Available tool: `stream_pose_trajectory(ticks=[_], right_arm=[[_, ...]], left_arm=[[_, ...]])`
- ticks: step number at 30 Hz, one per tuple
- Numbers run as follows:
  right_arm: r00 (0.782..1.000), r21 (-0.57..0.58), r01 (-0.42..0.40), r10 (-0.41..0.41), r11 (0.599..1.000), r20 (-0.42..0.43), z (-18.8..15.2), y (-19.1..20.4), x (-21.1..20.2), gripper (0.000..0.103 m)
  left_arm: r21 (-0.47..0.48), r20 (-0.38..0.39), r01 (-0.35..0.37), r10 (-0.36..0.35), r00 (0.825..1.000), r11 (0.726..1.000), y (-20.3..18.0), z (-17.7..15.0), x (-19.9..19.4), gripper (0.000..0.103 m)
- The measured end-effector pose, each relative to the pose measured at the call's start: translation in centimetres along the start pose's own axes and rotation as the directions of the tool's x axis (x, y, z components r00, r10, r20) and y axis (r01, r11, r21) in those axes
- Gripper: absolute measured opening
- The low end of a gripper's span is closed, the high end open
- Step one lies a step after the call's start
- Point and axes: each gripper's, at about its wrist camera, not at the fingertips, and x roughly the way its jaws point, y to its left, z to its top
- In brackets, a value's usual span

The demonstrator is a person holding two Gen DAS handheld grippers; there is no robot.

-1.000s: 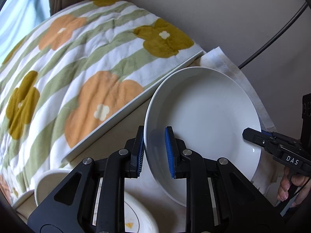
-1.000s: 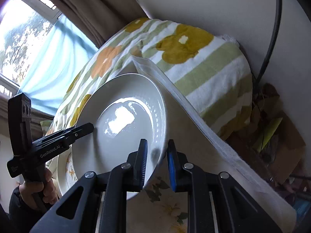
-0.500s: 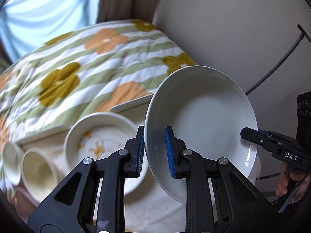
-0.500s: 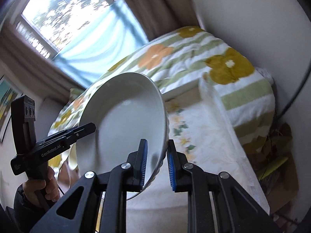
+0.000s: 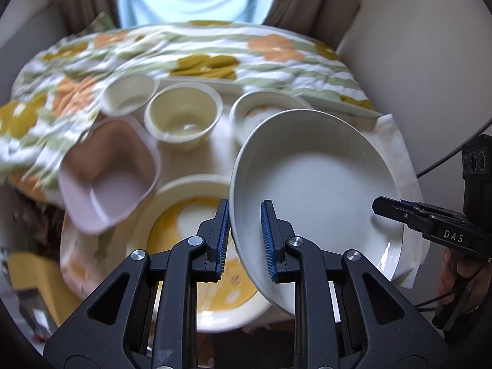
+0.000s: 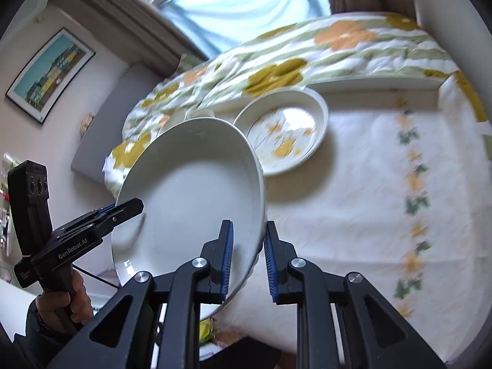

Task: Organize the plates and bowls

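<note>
Two grippers share one deep white ceramic plate [image 5: 316,184]: our left gripper [image 5: 245,240] clamps its near rim and our right gripper [image 6: 247,258] clamps the opposite rim, so we hold it tilted and steady in the air. Below the left gripper lies a yellow-flowered round plate [image 5: 184,215], probably the stacking spot; left of it sit a pink square bowl [image 5: 107,178] and cream round bowls [image 5: 184,117].

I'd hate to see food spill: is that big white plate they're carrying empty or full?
Empty. The big white plate shows only bare glossy white inside in both views, tilted and clamped at opposite rims by the left claw and right claw.
</note>
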Motion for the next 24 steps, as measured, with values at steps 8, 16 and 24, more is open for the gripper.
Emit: stream_pose_trajectory(ticks=[8,16,24], right_arm=[[0.994,0.003,0.007,-0.007,1.000,-0.112,-3.4,1.4,5.6,0.018],[0.992,-0.016,0.065,-0.067,0.998,-0.110,-3.5,3.0,7.3,0.018],[0.987,-0.056,0.123,-0.128,0.991,-0.098,-2.9,3.9,8.2,0.018]], left_arm=[[-0.083,-0.061,-0.002,-0.003,0.998,0.997,5.6,-5.4,1.3,0.018],[-0.099,-0.096,0.014,-0.024,0.995,0.995,8.1,-6.8,3.8,0.018],[-0.048,-0.100,-0.008,0.004,0.995,0.999,8.6,-5.7,5.9,0.018]])
